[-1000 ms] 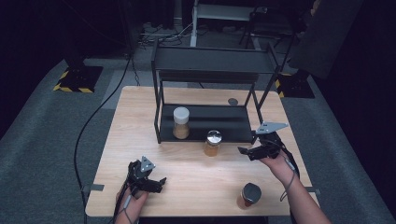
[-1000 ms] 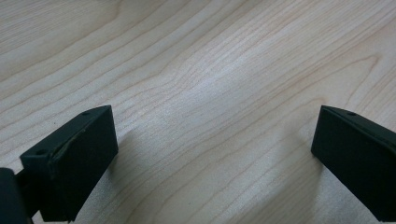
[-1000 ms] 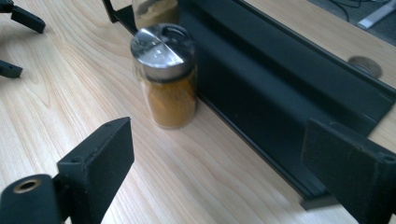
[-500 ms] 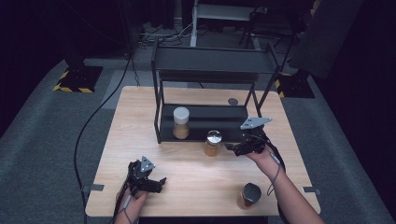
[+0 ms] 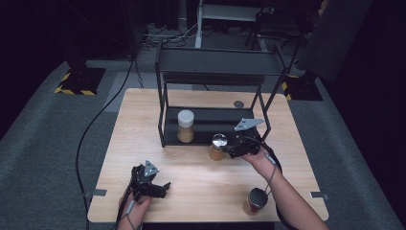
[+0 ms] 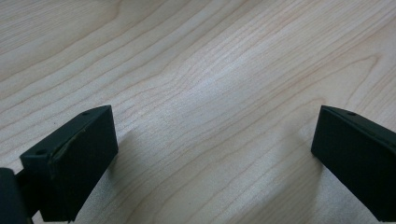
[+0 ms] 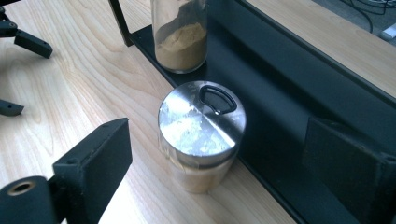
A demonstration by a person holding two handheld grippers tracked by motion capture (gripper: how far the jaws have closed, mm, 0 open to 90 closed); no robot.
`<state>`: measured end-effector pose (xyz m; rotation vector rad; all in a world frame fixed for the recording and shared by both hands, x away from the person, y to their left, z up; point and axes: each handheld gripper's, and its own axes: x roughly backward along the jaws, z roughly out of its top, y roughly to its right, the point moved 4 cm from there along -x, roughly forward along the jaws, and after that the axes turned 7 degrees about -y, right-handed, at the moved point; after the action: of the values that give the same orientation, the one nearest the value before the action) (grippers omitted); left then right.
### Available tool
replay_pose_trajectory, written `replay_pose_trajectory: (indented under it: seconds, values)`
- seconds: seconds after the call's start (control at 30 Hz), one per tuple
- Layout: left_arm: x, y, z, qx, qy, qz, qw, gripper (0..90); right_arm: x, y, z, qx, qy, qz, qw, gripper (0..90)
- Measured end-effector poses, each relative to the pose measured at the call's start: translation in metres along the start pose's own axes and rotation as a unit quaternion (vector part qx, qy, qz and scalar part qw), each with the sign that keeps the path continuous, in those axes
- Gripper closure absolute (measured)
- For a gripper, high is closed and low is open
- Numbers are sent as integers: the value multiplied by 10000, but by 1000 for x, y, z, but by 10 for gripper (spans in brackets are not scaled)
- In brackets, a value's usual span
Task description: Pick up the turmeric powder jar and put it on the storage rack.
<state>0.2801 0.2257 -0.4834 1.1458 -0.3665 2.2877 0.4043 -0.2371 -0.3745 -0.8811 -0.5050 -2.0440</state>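
A small jar with a silver shaker lid (image 5: 219,146) (image 7: 201,126) holds tan powder and stands on the wooden table (image 5: 143,129), right against the front of a black shelf rack (image 5: 218,72). My right gripper (image 5: 229,152) (image 7: 217,140) is just to its right, open, with the jar in front of and partly between its jaws; the pads do not touch it. On the rack's lower shelf stands a white-lidded jar (image 5: 186,125) (image 7: 181,37) of the same powder. My left gripper (image 5: 155,188) (image 6: 212,140) rests open on the table at the front left, with bare wood between its jaws.
A third jar with a dark lid (image 5: 256,201) stands near the table's front right edge, by the right forearm. A small dark disc (image 5: 238,104) lies behind the rack. The rack's front rail (image 7: 280,93) runs close along the silver-lidded jar.
My right gripper has moved left along the rack's front, up to the silver-lidded jar. The left gripper has stayed in place.
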Motion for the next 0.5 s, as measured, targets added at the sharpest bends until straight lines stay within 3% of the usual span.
replay_pose_trajectory:
  seconds: [0.3, 0.5]
  values:
    - [0, 0, 0, -2, -1, 0, 10000, 1, -16, 1, 4, -194, -22, 76, 9998, 85]
    - [0, 0, 0, -6, 0, -6, 10000, 1, -28, -3, 11, -123, -157, 105, 9997, 88]
